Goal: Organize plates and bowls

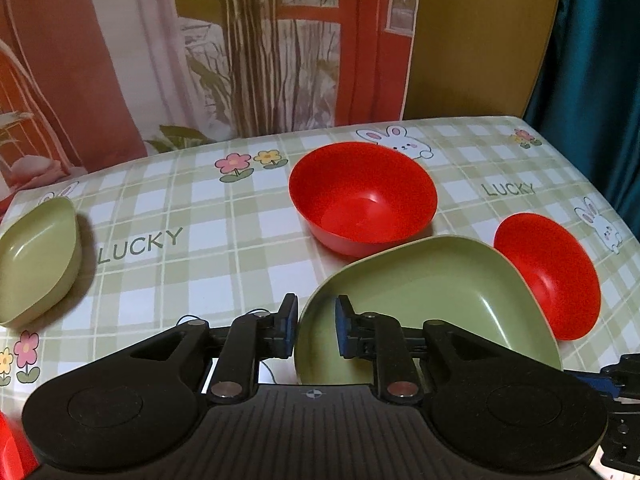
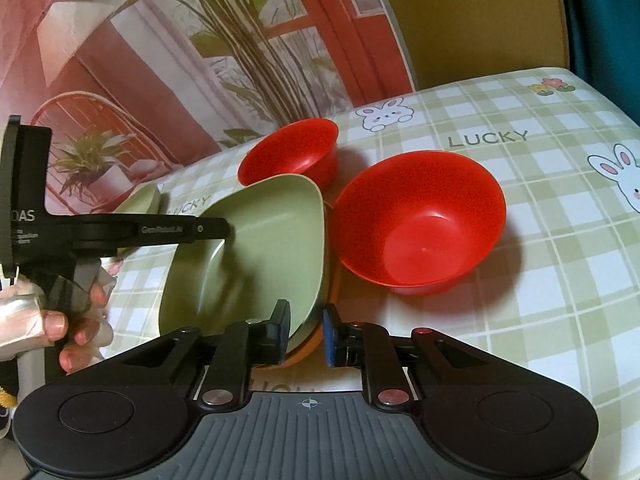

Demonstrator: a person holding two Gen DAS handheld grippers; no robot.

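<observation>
My left gripper (image 1: pixel 317 326) is shut on the near rim of a large green plate (image 1: pixel 432 300), one finger inside it and one outside. The same green plate (image 2: pixel 260 252) shows in the right wrist view, stacked on an orange plate (image 2: pixel 308 350). My right gripper (image 2: pixel 305 330) straddles the rims of both plates with a small gap on each side. A big red bowl (image 1: pixel 362 196) stands behind the plate, and a second red bowl (image 1: pixel 548 276) to its right. A small green dish (image 1: pixel 38 256) sits at the far left.
The table (image 1: pixel 208 280) has a green checked cloth with "LUCKY" and rabbit prints. A printed curtain (image 1: pixel 240 48) hangs behind it, and a teal drape (image 1: pixel 592 60) hangs at the right. The hand holding the left gripper (image 2: pixel 60 320) shows at the left.
</observation>
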